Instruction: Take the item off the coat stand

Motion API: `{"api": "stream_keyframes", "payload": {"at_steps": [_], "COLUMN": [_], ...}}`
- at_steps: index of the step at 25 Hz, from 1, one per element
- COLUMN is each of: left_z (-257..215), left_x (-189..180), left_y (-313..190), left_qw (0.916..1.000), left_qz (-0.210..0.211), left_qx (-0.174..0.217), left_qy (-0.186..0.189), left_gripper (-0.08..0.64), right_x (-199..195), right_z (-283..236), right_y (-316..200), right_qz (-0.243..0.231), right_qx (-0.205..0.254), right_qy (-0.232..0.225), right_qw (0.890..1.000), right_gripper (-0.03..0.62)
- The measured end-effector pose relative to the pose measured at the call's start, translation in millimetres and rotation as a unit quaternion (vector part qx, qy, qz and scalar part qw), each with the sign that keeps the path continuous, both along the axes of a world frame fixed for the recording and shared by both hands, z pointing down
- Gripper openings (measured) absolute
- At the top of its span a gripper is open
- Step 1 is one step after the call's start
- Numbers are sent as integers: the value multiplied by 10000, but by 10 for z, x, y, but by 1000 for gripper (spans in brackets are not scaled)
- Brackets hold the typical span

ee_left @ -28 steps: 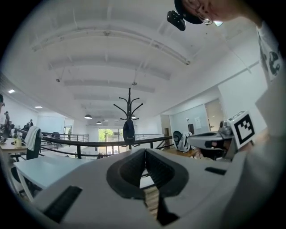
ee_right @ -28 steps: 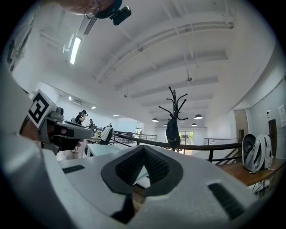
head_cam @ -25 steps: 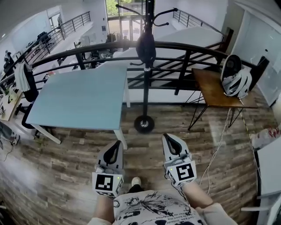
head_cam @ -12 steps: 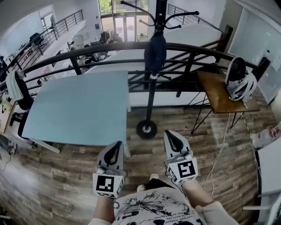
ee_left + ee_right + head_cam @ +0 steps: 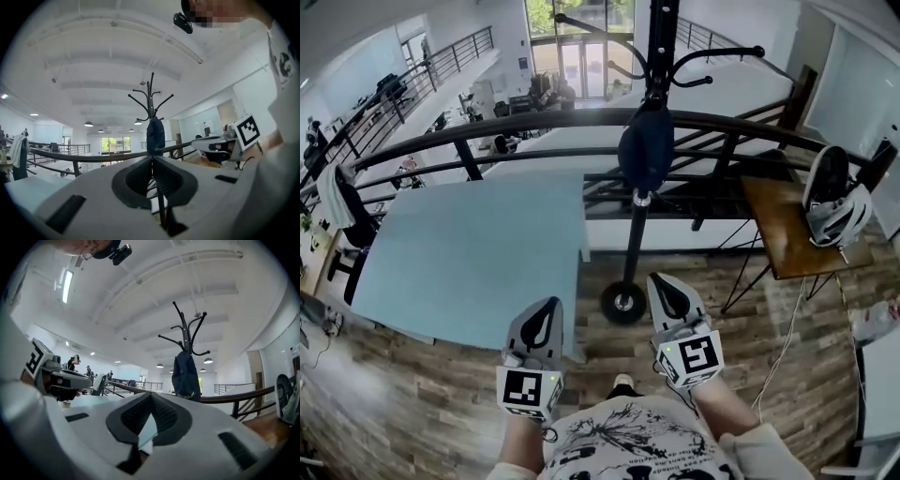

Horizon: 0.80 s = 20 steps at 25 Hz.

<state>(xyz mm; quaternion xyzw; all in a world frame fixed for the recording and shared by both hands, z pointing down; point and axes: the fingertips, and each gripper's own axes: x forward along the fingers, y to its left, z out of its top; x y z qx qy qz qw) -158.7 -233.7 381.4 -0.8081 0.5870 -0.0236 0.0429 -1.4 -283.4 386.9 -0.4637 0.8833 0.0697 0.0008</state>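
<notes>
Jaws of left gripper point(image 5: 551, 304) and right gripper point(image 5: 655, 278) are clenched, empty. Far dark-blue cloth item point(image 5: 645, 155) is best lifted upward off black metal coat stand point(image 5: 636, 239).

My white T-shirt point(image 5: 623, 441) carries a black line-drawn print. Just ahead of the T-shirt, a pale shoe toe point(image 5: 622, 382) shows. Ahead and left of the T-shirt is my left gripper point(image 5: 549, 307), a pale grey shell with black teardrop-shaped pads. My right gripper point(image 5: 658, 283), ahead and right, looks the same. Each ends nearest the T-shirt in a cube of black-and-white square markers, with a small green light.
</notes>
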Motion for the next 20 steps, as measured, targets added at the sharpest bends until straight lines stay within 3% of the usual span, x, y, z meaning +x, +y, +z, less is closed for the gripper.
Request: {"api": "stream_keyframes", "payload": {"at_steps": [6,12,15,20], "left_z": [-29,-85,-164,-167], "left_x": [166,225,176,59], "left_y": [-751,-1201,-1382,-1664], "left_qw": [9999,9998,9997,9989], "left_qz": [-37,148,232,462], "left_qx": [112,101,104,42], "left_qy": [-55,-96,-64,-99], "left_gripper": [5,5,5,5], "right_x": [97,87,8,-11], "right_z": [-190,-514,-713,-1005], "right_y": [-750,-1262,-1443,-1758], "right_qz": [-153,-5,4,453], "right_qx": [297,511,612,922], "right_qy": [96,121,154,145], "right_qw": [9994,9986,9980,9946], "right_gripper": [-6,-6,80,157]}}
